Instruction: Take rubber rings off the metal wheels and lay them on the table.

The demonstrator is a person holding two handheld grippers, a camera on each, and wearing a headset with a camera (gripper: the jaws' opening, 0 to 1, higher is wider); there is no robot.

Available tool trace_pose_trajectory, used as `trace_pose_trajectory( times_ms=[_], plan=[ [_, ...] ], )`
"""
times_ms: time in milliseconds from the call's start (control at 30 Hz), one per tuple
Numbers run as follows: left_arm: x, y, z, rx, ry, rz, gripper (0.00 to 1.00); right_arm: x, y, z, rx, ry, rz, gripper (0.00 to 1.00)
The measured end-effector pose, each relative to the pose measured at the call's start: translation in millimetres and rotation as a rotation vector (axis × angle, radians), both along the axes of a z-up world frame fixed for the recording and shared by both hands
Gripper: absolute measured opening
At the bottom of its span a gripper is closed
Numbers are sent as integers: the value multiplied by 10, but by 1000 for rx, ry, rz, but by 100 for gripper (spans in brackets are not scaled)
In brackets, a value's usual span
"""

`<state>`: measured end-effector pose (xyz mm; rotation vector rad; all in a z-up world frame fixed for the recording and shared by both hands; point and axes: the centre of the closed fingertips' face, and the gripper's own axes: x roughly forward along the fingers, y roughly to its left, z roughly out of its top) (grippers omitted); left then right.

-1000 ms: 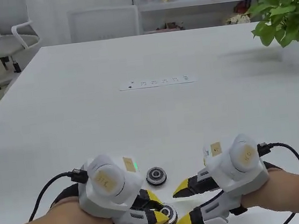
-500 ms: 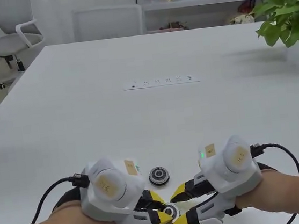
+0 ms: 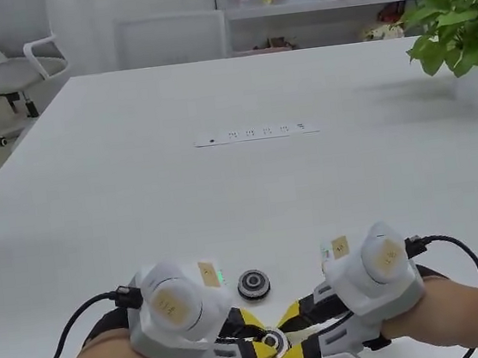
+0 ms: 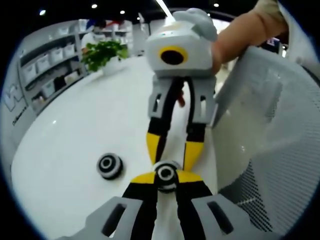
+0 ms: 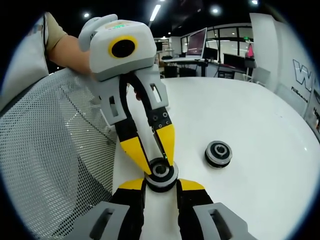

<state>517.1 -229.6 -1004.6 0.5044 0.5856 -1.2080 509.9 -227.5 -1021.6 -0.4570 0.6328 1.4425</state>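
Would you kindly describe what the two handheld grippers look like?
The left gripper and right gripper match: rounded white-grey housings, black claw arms with yellow tips, small tan stickers and a green light on top. A black cable trails from each rear. The person wears a short tan sleeve.

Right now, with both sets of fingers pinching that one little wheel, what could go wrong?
The wheel sits pinched between the left gripper and right gripper near the table edge; if it slips, it may drop off. It might also pop out and knock the second wheel close by.
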Motion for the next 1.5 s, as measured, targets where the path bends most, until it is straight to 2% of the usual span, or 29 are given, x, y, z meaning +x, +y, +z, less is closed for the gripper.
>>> trace_pose_trajectory(
  times_ms=[233, 433, 600, 733, 900, 1033, 1200, 1367, 1467, 1500],
  plan=[
    [0, -1, 0, -3, -1, 3, 13, -8, -55, 13, -5, -9, 0, 17],
    [-1, -2, -1, -2, -3, 3, 13, -3, -98, -2, -23, -24, 6, 8],
    [-1, -2, -2, -1, -5, 3, 13, -1, -98, -2, -28, -26, 6, 7],
    [-2, 0, -2, -1, -7, 1, 13, 16, -119, -9, -35, -7, -15, 0],
    [-4, 1, -2, 1, -7, 2, 13, 34, -122, -11, -38, 13, -39, 0],
    [-3, 2, -3, 1, -8, 5, 13, 56, -136, 1, -14, 84, -100, 0],
    [1, 5, -3, 7, -14, 9, 13, 95, -155, 32, 4, 116, -140, 0],
    [8, 1, -5, 10, -14, 19, 13, 119, -165, 50, 36, 173, -193, 0],
    [10, -9, -5, 14, -17, 24, 13, 150, -142, 106, 76, 210, -230, 0],
    [11, -9, -5, 14, -17, 25, 13, 152, -146, 100, 70, 206, -229, 0]
  ],
)
